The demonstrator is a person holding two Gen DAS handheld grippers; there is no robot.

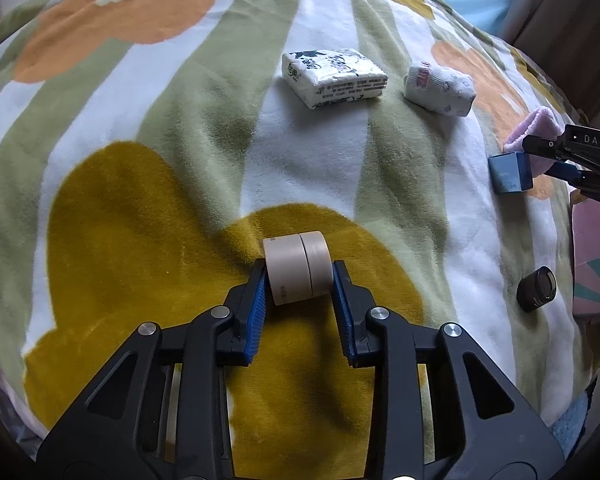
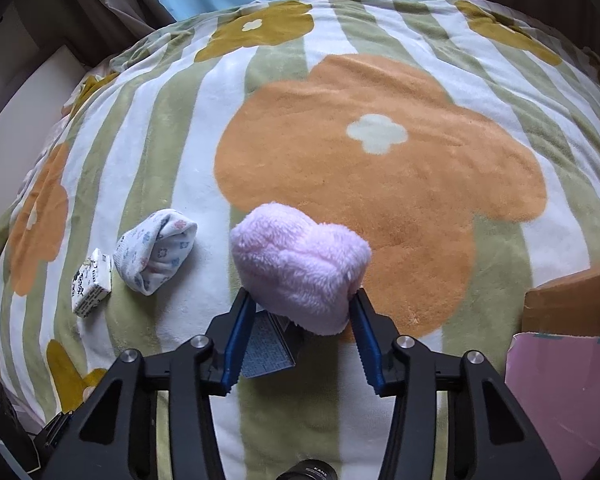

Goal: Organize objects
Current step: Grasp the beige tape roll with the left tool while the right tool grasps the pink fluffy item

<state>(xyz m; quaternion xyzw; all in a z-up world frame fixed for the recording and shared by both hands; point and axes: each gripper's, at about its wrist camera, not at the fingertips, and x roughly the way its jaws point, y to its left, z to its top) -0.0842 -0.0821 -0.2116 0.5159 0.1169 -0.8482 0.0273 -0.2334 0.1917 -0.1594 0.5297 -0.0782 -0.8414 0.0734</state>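
On my one striped flower blanket lie one tissue pack, one pink fluffy sock bundle squeezed in my right gripper, one white sock ball, one blue box, two tape rolls clamped together in my left gripper, and one black lens.

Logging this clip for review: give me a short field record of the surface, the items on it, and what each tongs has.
surface: floral striped blanket
left tongs: shut on tape rolls, two side by side
right tongs: closed on pink fluffy cloth
under the cloth: blue box, partly covered
loose items: tissue pack, patterned sock, black lens
right edge: cardboard box, pink sheet
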